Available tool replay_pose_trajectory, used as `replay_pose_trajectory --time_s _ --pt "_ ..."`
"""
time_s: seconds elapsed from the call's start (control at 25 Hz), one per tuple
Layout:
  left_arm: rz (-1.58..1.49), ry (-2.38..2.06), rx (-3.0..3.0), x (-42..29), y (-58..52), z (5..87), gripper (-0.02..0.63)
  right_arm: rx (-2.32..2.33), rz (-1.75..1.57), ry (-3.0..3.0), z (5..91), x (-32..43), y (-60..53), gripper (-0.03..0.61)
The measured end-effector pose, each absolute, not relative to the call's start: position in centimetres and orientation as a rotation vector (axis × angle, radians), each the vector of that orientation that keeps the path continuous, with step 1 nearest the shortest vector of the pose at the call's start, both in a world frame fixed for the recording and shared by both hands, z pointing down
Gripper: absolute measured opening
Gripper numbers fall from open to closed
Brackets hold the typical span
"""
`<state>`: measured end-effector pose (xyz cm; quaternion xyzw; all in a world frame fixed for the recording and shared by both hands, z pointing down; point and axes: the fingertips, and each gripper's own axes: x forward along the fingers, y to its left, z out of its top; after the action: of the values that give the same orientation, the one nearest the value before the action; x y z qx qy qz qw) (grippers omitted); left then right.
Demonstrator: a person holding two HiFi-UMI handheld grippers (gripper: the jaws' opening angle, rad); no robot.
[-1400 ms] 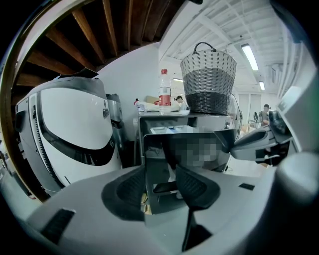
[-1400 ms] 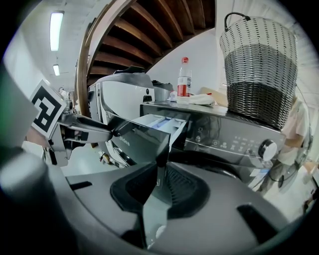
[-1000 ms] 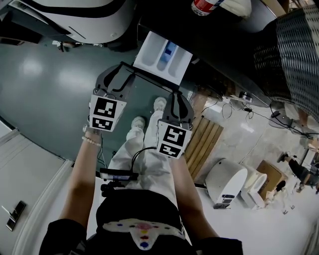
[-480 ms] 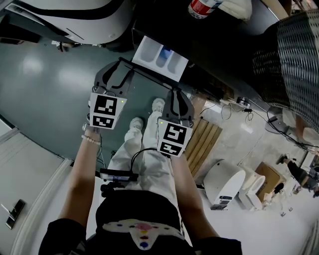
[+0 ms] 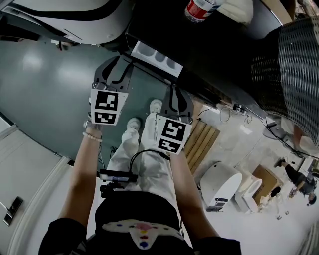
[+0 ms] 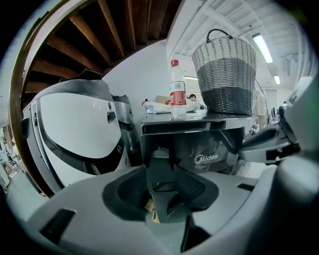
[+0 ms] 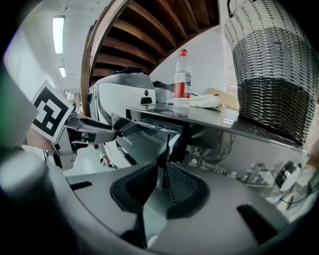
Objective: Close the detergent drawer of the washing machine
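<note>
Nearest, the person's forearms reach forward over a grey floor (image 5: pixel 45 84), one tool in each hand. The left gripper (image 5: pixel 119 62) meets the left end of the drawer's dark front panel. Its fingers (image 6: pixel 192 187) are closing with that panel's edge between them, and I cannot see them pressing on it yet. The right gripper (image 5: pixel 175 89) is at the panel's right end, and its fingers (image 7: pixel 182 187) stand nearly together, pinching the thin edge of the panel.

Just beyond them the detergent drawer (image 5: pixel 152 56) still sticks partly out of the washing machine (image 5: pixel 164 25), a strip of its pale compartments showing behind the panel.

The drawer is probably light, stiff plastic that slides straight on its guides, with a glossy face that may be slippery. A level push on both ends of the front panel should serve better than a hard pinch; uneven pressure could skew and jam it.

Farther back, a bottle (image 5: pixel 199 9) and a woven basket (image 5: pixel 286 64) stand on the machine's top.
</note>
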<state>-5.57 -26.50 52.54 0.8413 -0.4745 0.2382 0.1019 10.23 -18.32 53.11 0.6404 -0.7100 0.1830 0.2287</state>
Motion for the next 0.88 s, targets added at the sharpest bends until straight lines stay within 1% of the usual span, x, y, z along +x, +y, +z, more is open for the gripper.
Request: replay_pose_trajectory --time_s 0.88 --pt "0.706 -1.458 2.435 -3.8 -30.6 52.4 0.166 1.744 0.557 -1.947 53.3 12.3 -22.3 0.052"
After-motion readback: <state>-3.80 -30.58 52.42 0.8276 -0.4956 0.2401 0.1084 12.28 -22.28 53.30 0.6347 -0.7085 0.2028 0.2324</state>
